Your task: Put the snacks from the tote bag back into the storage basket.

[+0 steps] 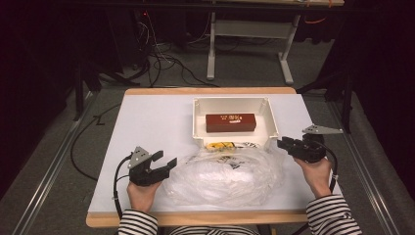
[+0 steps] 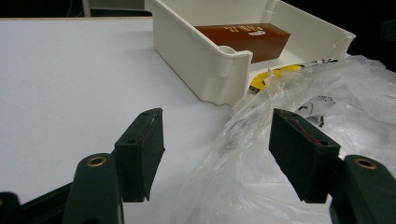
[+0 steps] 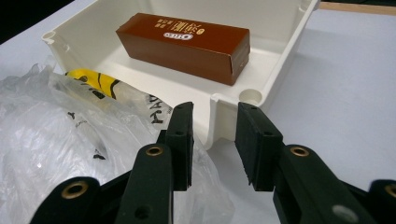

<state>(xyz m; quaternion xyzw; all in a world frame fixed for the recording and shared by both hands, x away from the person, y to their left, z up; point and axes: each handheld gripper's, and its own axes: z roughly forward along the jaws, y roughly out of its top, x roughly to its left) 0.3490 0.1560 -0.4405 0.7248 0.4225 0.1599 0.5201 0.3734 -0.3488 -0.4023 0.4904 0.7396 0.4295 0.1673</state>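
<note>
Plastic bag (image 1: 227, 176), clear and crumpled, lies on the white bench (image 1: 147, 122) between the two grippers, its far edge reaching into the open near side of the white tray (image 1: 198, 117).

In the left gripper view the jaws of the left gripper (image 2: 217, 151) stand wide apart and released. The bag (image 2: 280, 154) lies mostly ahead of the right-hand jaw and spreads into the gap between the two; the pads do not press on it. Ahead of the left-hand jaw is bare bench (image 2: 70, 84). Beyond the gap stands the near corner of the tray (image 2: 196, 60), with the brown box (image 2: 245, 39) inside it, and a yellow printed patch (image 2: 273, 74) shows through the plastic at the tray's mouth.

In the right gripper view the jaws of the right gripper (image 3: 215, 140) are parted with a narrow gap and grasp nothing. The tray's near corner post (image 3: 222, 114) stands just ahead of that gap, apart from both pads as far as one can tell. The bag (image 3: 60, 140) lies to the left of the left-hand jaw and runs under it. The brown box (image 3: 187, 44) lies further ahead inside the tray (image 3: 289, 46), and the yellow patch (image 3: 91, 84) sits at the left under the plastic. To the right of the right-hand jaw is bare bench (image 3: 345, 93).

From above, the left gripper (image 1: 164, 164) sits just beside the bag's left edge, and the right gripper (image 1: 286, 144) is at the tray's near right corner.
</note>
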